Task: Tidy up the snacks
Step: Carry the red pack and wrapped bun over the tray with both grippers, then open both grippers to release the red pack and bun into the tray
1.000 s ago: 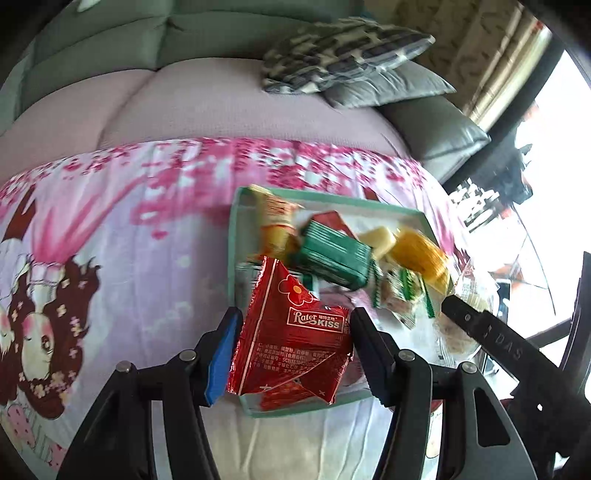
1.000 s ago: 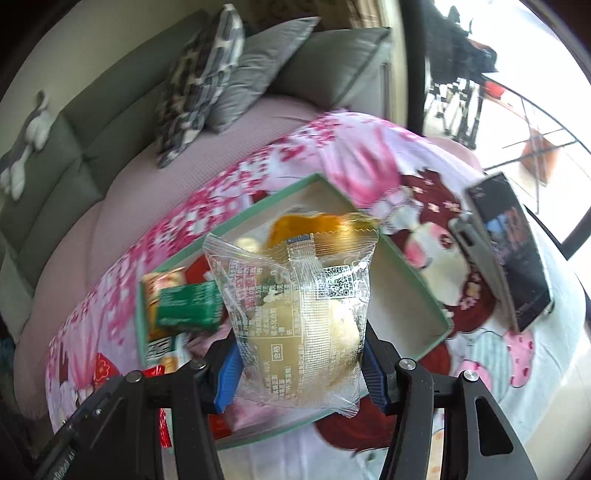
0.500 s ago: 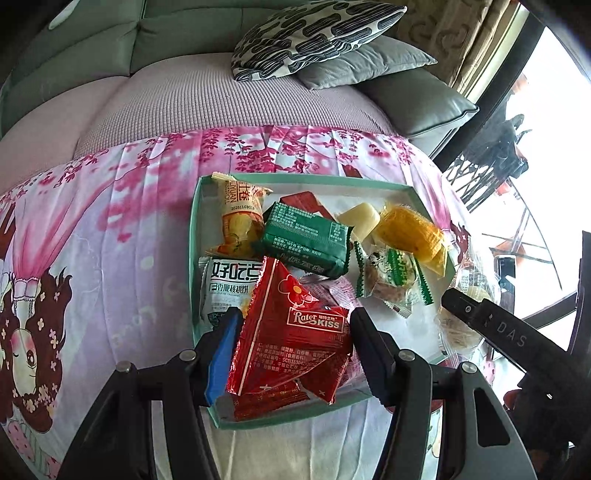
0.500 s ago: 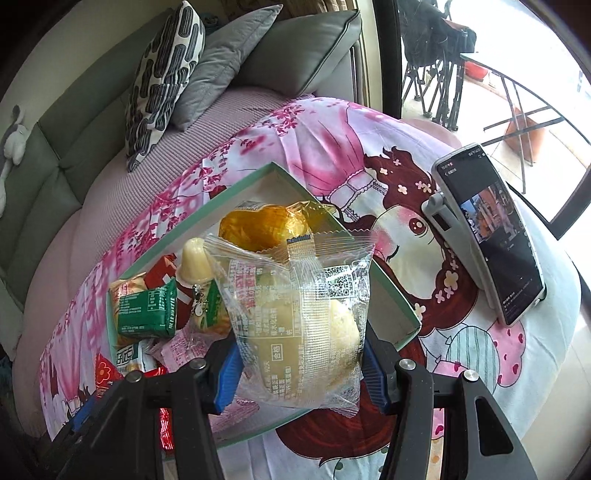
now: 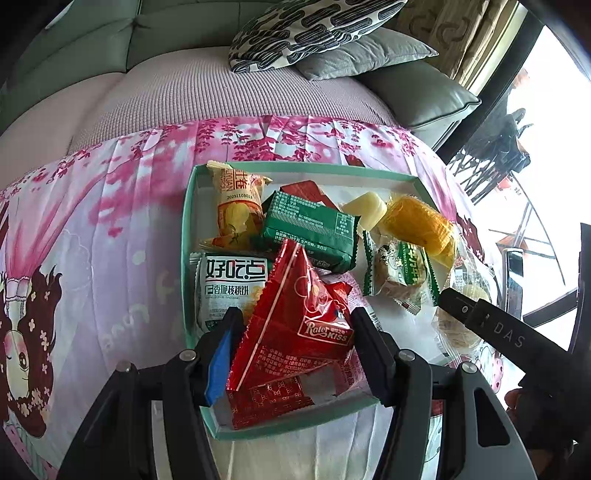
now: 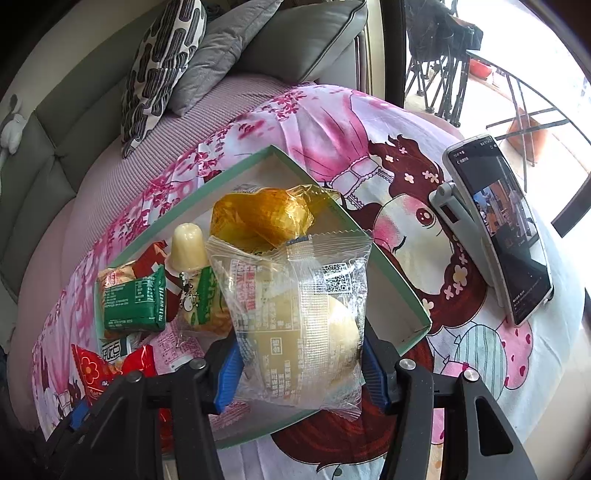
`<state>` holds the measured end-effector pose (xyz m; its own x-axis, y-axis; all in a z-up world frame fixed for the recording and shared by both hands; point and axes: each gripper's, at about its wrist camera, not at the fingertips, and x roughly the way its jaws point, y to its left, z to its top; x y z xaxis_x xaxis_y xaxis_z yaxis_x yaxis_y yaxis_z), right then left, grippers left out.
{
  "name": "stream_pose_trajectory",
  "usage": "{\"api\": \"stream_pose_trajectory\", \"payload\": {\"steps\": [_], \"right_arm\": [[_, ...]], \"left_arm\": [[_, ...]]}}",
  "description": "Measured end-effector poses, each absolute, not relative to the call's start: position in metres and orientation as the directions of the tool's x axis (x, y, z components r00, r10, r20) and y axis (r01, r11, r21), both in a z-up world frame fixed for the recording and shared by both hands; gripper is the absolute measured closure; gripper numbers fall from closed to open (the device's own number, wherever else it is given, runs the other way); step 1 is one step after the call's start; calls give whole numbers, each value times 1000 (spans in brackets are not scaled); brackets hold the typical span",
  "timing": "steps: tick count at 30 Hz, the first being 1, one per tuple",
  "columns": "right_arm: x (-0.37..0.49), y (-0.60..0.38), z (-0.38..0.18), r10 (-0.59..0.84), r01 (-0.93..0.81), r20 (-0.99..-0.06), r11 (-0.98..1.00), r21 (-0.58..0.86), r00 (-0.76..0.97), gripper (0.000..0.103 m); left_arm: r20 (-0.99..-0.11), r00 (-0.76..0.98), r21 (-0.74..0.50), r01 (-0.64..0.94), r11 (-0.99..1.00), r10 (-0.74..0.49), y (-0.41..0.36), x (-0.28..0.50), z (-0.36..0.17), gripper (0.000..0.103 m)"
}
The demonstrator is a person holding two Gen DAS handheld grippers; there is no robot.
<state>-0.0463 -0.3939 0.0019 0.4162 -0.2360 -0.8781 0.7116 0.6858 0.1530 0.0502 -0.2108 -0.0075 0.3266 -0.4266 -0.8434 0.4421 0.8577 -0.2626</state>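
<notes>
- Over the pink cartoon-print cloth [image 5: 92,240] on the worktop, both pairs of tongs hang tilted down above a shallow mint-green box [image 5: 188,206].
- Left of the box, the cloth lies bare out to its far-left edge, the widest open room on that side; behind it runs a sofa seat [image 5: 192,88] with a patterned cushion [image 5: 306,29].
- Along the box's left wall sit a yellow packet [image 5: 236,206] and, nearer, a white packet with black lettering [image 5: 229,284], both close against the rim.
- Left tongs [image 5: 295,350] are clamped on a red foil packet [image 5: 295,328], pads pressing both its sides; it hangs over the near-left part of the box, above another red wrapper by the near rim.
- Mid-box lies a green brick-shaped pack [image 5: 314,229], resting partly on the yellow packet, with a pale jelly cup [image 5: 365,208] and an orange-wrapped snack [image 5: 417,225] toward the far-right corner.
- Right tongs [image 6: 301,365] grip a clear bag holding a pale bun [image 6: 299,317], which hangs over the box's right half; the box floor by its right wall [image 6: 391,280] is bare, the only free room inside.
- Right of the box, a strip of cloth stays clear up to a phone on a grey stand [image 6: 498,236], near the worktop's right edge.
</notes>
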Motion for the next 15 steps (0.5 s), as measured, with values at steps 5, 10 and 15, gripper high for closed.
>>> {"api": "stream_pose_trajectory", "payload": {"steps": [5, 10, 15], "right_arm": [[-44, -391, 2, -232, 702, -878, 696, 151, 419, 44], [-40, -386, 2, -227, 690, -880, 710, 144, 418, 44], [-36, -380, 0, -219, 678, -883, 722, 140, 415, 44]], "left_arm": [[-845, 317, -270, 442, 855, -430, -211, 52, -12, 41], [-848, 314, -267, 442, 857, -426, -212, 53, -15, 41], [-862, 279, -288, 417, 862, -423, -209, 58, -29, 46]]}}
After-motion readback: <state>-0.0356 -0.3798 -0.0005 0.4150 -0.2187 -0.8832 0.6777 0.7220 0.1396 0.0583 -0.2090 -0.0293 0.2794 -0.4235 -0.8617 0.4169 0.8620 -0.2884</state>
